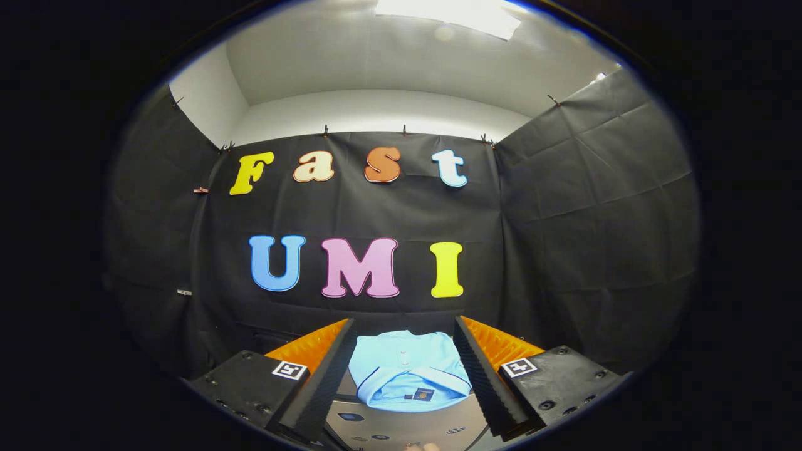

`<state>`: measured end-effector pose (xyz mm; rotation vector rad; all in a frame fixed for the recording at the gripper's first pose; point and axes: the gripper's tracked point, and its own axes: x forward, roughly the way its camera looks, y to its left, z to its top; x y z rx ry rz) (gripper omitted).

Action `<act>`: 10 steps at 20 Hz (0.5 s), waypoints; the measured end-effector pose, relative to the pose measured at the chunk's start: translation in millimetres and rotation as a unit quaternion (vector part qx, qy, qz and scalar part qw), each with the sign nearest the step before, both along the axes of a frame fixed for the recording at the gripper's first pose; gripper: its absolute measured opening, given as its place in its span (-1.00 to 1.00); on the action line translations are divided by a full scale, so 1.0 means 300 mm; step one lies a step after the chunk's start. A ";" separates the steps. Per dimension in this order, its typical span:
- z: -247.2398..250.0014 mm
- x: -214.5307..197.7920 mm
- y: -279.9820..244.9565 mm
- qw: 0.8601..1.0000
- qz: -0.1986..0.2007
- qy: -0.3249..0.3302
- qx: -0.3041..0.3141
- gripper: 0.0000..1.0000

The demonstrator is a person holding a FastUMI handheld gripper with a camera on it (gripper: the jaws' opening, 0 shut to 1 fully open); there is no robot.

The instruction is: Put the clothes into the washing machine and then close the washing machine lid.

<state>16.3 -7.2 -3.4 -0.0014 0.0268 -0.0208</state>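
A light blue folded shirt [407, 369] with a collar and a small dark label lies on the grey top of the washing machine [401, 426], below and between my two fingers. My gripper [404, 332] stands open, its black ridged pads [326, 382] with orange backs spread wide to either side of the shirt and not touching it. The shirt sits lower than the fingertips, toward the fingers' bases. The machine's lid and opening cannot be made out; just a strip of its grey panel with a few dark marks shows under the shirt.
Black cloth walls [564, 238] close the booth behind and on both sides. A white ceiling with a bright light panel [451, 15] is overhead.
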 end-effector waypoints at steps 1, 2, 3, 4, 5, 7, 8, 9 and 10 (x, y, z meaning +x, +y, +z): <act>0.010 0.014 0.004 1.000 0.001 0.000 0.002 0.93; 0.016 0.035 0.004 1.000 0.003 0.001 0.005 0.93; 0.022 0.061 0.005 1.000 0.005 0.004 0.007 0.93; 0.026 0.084 0.006 1.000 0.004 0.010 0.009 0.93; 0.031 0.109 0.006 1.000 0.004 0.017 0.009 0.93; 0.048 0.171 0.019 1.000 0.013 0.027 0.008 0.93; 0.050 0.208 0.029 0.999 0.020 0.033 0.009 0.93; 0.051 0.245 0.029 0.999 0.022 0.040 0.012 0.93; 0.047 0.287 0.030 0.998 0.022 0.049 0.017 0.93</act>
